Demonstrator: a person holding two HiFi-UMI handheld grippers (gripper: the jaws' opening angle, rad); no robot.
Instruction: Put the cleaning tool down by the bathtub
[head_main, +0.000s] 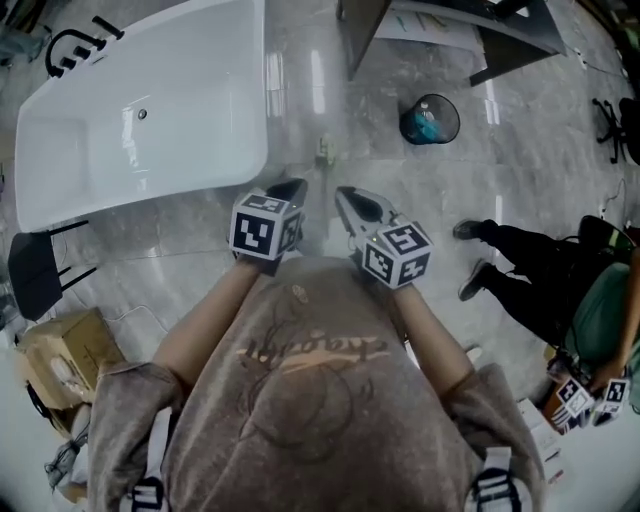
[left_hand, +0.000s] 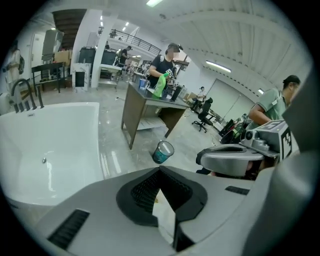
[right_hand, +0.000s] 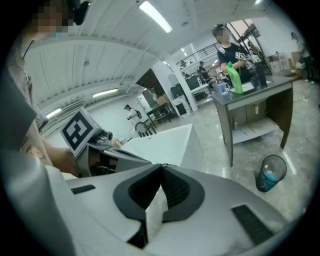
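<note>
The grey stone floor (head_main: 520, 140) takes up most of the head view. One white bathtub (head_main: 200, 60) lies on it at the far left. Its long axis runs from near left to far right, and its right-hand end wall faces the open middle of the room. One bench (left_hand: 134, 115) stands at the far side, right of the tub, with a strip of bare floor between them. A second person (head_main: 520, 265) sits at the right edge with legs stretched towards the middle. One black chair (head_main: 35, 272) is just beside the tub's near left corner, and one cardboard box (head_main: 65, 350) is nearer still. One round bin (head_main: 430, 120) with something blue inside stands on the floor near the bench, well apart from the tub.

There are two tongs, held side by side in front of the wearer's chest and above the floor. The left tongs (head_main: 290, 188) have their tips pressed together with nothing between them. The right tongs (head_main: 345, 192) are likewise closed and empty.

The one item that may be the cleaning tool (head_main: 322, 150) is small and pale green. It sits on the floor near the tub's right end, with bare floor around it. It is too small to tell its long axis or which way it points.
</note>
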